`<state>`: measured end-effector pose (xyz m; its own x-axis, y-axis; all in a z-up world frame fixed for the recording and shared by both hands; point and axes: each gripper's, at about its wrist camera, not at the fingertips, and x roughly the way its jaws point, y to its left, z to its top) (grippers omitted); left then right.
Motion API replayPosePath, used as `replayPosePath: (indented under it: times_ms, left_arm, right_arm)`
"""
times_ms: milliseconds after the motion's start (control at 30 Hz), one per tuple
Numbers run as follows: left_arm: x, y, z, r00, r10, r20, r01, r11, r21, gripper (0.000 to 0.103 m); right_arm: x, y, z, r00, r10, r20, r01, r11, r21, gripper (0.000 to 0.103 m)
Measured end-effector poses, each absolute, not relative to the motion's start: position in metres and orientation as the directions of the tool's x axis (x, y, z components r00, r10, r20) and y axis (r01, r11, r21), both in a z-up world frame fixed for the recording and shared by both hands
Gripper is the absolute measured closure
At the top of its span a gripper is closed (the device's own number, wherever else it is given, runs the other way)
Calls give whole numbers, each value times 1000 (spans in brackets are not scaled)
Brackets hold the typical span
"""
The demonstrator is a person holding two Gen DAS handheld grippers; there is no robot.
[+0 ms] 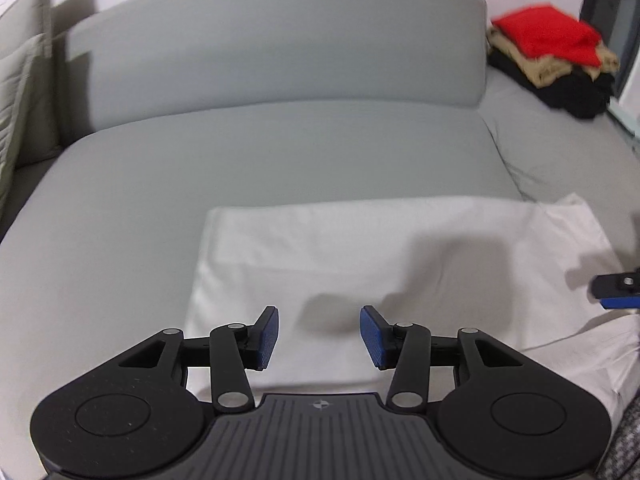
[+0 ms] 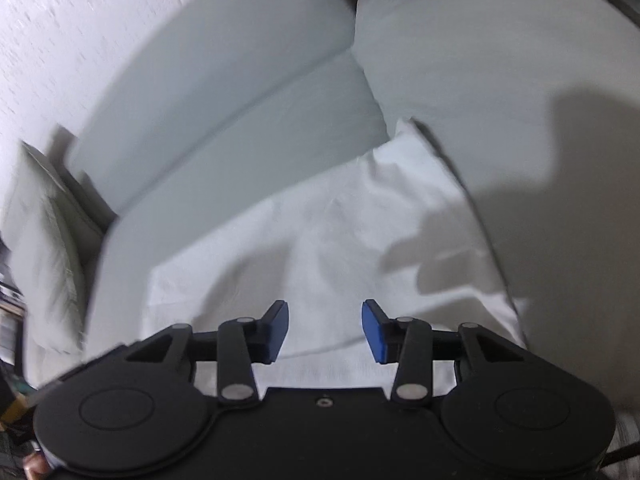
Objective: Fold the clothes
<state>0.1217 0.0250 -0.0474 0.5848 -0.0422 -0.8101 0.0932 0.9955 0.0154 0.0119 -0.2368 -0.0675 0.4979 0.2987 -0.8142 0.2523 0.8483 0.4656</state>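
Two grippers, left gripper, right gripper, seemingly empty, white garment

White garment spread flat, lightly creased, lower centre of frame; folded clothes pile upper right.

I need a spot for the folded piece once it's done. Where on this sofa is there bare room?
Bare grey seat cushion lies between the white cloth and the grey backrest, stretching left to the pale pillow. More bare seat sits between the cloth and the stack of red, tan and black clothes. That far right corner is crowded.
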Motion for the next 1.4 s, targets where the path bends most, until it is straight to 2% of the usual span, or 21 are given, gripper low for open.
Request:
replayPosePath:
  times_ms: [133,267,367,467,567,667,733,833,900,1100,1333,1400]
  left_arm:
    - [110,12,-70,446,-38,-894,220,973,68,62]
    - [39,33,-55,377,-134,-916,341,940,3,63]
    - [-4,64,-37,414,-171,-894,285,957,-51,61]
    - [-21,84,-28,497,-135,-857,169,984,-57,60]
    - [-21,91,-24,556,-110,-824,64,994,-90,60]
    - [-16,100,-26,598,-91,-796,11,994,-106,59]
    - [-10,110,-27,614,-73,-786,-17,994,-106,59]
    - [6,120,-28,626,-23,-780,-68,994,-84,60]
    - [13,119,-27,627,-31,-778,-62,994,-90,60]
    - [32,90,-33,636,-60,-769,31,998,-52,59]
    - [46,69,-64,621,-4,-784,79,995,57,60]
    - [47,68,-71,598,28,-801,76,993,92,60]
  right_arm:
    - [17,-223,-90,356,272,-894,258,891,374,62]
    - [-37,-220,-80,264,340,-903,188,900,394,62]
    - [-79,-231,-64,277,405,-872,194,865,463,60]
    - [-98,-239,-52,375,412,-830,213,833,510,49]
    - [-114,-246,-41,467,405,-786,232,802,551,48]
    - [-118,-249,-38,541,383,-749,248,779,577,51]
    - [-120,-254,-35,585,364,-725,252,768,589,59]
    - [-117,-273,-32,638,266,-722,308,772,556,64]
    - [-114,-287,-32,657,210,-724,350,766,539,66]
    - [-95,-314,-49,559,168,-812,437,773,460,65]
    - [-78,-297,-72,502,144,-853,379,850,367,65]
    - [-74,-289,-76,495,128,-860,347,878,330,77]
